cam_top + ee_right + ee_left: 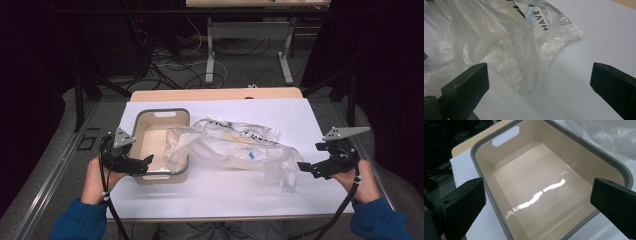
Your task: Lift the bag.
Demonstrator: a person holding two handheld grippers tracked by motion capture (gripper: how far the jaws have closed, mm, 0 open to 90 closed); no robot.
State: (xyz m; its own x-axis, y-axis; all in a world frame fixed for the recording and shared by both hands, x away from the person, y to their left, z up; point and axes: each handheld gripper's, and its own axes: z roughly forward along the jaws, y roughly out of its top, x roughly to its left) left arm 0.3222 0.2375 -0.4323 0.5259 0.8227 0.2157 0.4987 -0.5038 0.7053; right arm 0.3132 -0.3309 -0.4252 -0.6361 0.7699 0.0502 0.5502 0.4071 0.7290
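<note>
Beige bin [161, 145] with a grey rim sits on the white table [300, 120]; clear plastic bags [235, 145] drape from its right edge outward. Left gripper [142, 165] hovers at the bin's near-left corner, jaws wide. Right gripper [307, 167], jaws wide, faces the bags' far end, holding nothing.

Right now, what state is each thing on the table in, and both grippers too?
Bin: upright, empty, one corner draped by the bag.
Bag: crumpled, lying on the table, one end over the bin's rim.
Left gripper: open, at the bin's near rim, holding nothing.
Right gripper: open, at the bag's end, holding nothing.
</note>
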